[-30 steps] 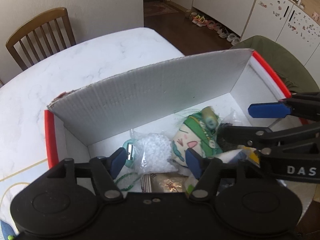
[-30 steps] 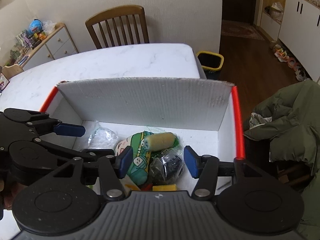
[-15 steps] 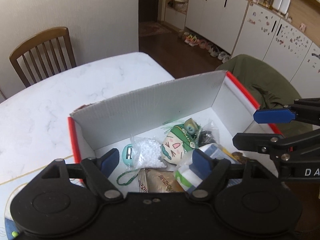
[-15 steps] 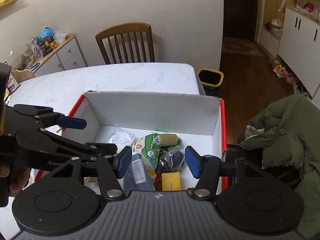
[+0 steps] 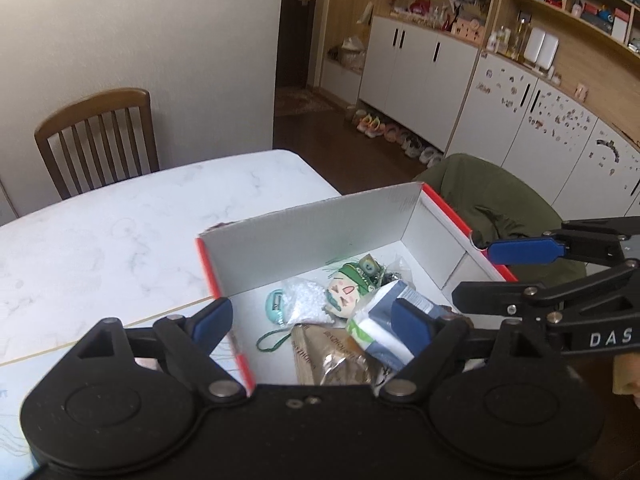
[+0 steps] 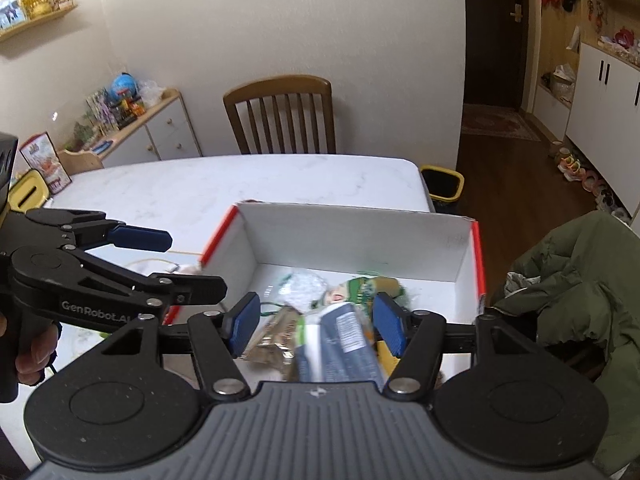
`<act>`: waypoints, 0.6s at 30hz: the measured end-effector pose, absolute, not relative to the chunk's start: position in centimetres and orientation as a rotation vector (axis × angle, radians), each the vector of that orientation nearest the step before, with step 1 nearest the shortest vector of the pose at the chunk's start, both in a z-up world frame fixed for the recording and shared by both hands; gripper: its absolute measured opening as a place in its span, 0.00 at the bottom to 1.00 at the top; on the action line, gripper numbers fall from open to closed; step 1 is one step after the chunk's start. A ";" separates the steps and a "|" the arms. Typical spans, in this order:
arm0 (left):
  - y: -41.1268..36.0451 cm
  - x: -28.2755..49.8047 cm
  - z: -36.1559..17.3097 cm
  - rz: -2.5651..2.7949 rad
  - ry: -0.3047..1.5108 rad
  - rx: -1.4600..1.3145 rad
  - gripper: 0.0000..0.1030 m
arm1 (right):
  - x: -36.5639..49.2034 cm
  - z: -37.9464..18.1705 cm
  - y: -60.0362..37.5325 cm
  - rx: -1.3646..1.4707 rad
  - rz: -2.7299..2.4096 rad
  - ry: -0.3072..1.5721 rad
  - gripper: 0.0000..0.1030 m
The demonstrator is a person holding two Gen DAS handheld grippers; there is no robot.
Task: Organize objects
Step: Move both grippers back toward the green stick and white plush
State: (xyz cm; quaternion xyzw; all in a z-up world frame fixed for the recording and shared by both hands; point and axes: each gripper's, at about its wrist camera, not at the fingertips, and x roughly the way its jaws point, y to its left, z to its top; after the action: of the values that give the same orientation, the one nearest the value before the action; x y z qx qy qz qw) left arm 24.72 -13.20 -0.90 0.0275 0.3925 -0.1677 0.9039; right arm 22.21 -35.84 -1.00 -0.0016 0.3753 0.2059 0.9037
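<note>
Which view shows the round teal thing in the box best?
The left wrist view. There the teal thing lies in plain sight on the floor of the box, beside a clear bag of white bits. In the right wrist view the spot is blurred, and I cannot make it out.

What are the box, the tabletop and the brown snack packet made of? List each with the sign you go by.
Box: corrugated cardboard, matte white inside with red outer edges; fine fluting lines show on the far wall.
Tabletop: marble or a marble-look slab, smooth with a soft sheen; grey veins on white. Which one cannot be told.
Brown snack packet: probably metallised plastic film; crinkled, with bright glints.
</note>
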 end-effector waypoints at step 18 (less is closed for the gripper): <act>-0.7 19.1 -0.2 -0.207 0.745 0.003 0.99 | 17.5 -0.5 -26.2 0.003 0.461 0.751 0.83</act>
State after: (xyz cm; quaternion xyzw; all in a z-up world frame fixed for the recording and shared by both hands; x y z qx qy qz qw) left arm 19.07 -0.67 -0.18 0.0014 0.3631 -0.1008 0.9263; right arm 17.53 -26.16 -0.53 0.0016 0.3633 0.2230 0.9046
